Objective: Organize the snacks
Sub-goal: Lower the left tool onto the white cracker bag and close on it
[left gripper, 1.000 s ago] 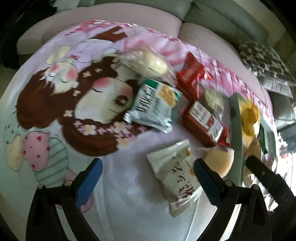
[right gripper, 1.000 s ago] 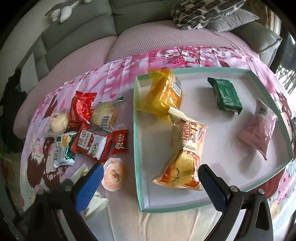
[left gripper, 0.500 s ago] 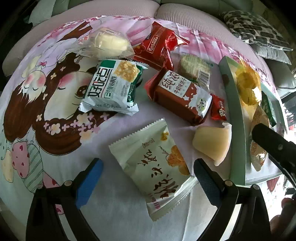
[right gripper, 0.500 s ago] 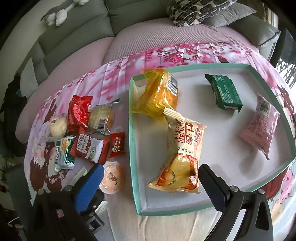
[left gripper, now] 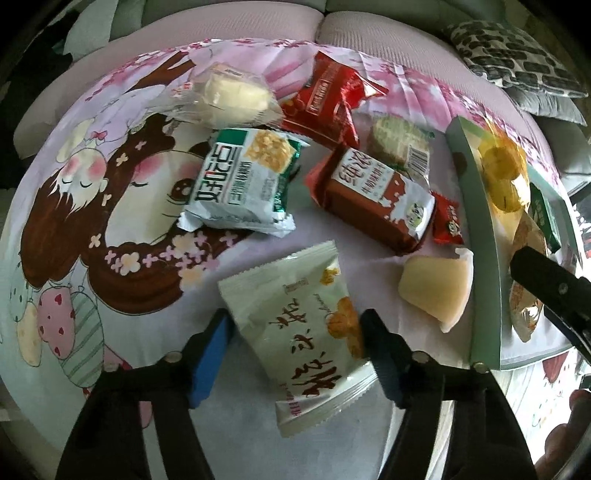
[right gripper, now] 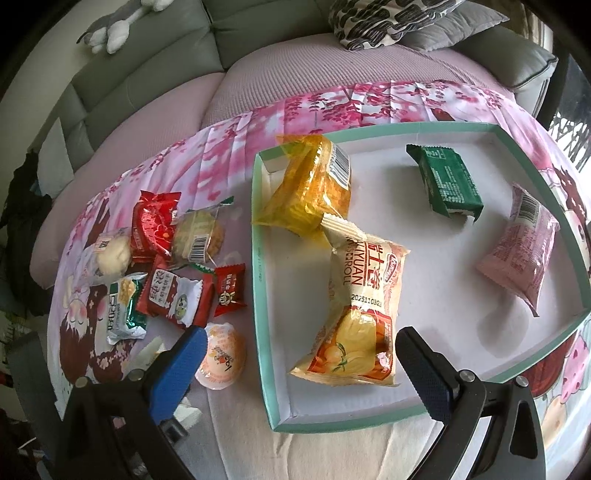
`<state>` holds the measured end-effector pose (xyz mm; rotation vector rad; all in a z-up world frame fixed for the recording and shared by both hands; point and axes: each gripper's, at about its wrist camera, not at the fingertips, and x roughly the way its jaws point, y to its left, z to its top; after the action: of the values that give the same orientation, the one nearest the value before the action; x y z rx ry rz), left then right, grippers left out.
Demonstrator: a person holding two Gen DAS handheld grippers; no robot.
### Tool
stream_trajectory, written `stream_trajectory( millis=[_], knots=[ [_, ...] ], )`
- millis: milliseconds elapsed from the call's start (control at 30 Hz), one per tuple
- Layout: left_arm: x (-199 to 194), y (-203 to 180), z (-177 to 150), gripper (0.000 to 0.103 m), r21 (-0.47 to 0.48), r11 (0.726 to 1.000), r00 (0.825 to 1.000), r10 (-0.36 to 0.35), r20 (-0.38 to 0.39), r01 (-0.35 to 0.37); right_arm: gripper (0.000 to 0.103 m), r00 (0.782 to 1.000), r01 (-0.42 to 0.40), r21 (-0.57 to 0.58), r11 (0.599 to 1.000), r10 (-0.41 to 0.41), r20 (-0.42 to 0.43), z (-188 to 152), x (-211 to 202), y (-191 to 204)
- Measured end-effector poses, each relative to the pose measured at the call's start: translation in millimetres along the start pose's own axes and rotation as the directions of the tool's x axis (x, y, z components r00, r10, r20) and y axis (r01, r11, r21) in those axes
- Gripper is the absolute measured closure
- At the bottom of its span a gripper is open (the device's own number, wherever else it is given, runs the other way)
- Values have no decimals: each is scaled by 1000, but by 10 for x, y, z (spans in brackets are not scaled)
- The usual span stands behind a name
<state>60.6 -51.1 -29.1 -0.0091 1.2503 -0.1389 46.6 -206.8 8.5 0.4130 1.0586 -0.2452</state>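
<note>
My left gripper [left gripper: 295, 332] has closed in around a cream snack packet [left gripper: 303, 314] with red characters lying on the cloth; the blue pads sit at its two sides, whether they press it is unclear. Beyond it lie a white-and-green packet [left gripper: 243, 181], a red-brown packet [left gripper: 373, 195], a red packet [left gripper: 328, 103], a pale wedge snack [left gripper: 436, 288] and a clear-wrapped bun [left gripper: 229, 96]. My right gripper [right gripper: 299, 354] is open and empty above the near edge of the green-rimmed tray [right gripper: 258, 295], which holds an egg-roll bag [right gripper: 362, 314], a yellow pack [right gripper: 314, 192], a green packet [right gripper: 447, 181] and a pink packet [right gripper: 521, 243].
A cartoon-print cloth [left gripper: 92, 206] covers the table. A small red candy [right gripper: 229, 291] and an orange jelly cup [right gripper: 221, 354] lie left of the tray. A grey sofa [right gripper: 147, 66] with patterned cushions [right gripper: 391, 18] stands behind.
My left gripper has moved forward and down over the cream packet and its jaws have narrowed around it. My right gripper has held nearly still over the tray's near edge.
</note>
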Motion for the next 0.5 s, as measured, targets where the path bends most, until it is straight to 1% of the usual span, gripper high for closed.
stream_trajectory(
  millis=[100, 233, 300, 400, 500],
  knots=[
    [2, 70, 39, 35, -20, 1000, 1000, -13, 6, 13, 0, 1000, 0, 1, 1000, 0, 0, -4, -1, 2],
    [-30, 150, 55, 35, -46, 999, 1000, -9, 16, 10, 0, 1000, -1, 1, 1000, 1, -1, -5, 0, 1],
    [-50, 267, 67, 35, -58, 998, 1000, -7, 22, 8, 0, 1000, 0, 1, 1000, 0, -2, -5, 0, 1],
    [-105, 362, 72, 39, -85, 996, 999, -4, 37, 7, 0, 1000, 0, 1, 1000, 0, -1, -4, -1, 3],
    [-143, 443, 73, 40, -103, 995, 999, -2, 51, 7, 0, 1000, 0, 0, 1000, 0, -2, -4, 0, 2]
  ],
)
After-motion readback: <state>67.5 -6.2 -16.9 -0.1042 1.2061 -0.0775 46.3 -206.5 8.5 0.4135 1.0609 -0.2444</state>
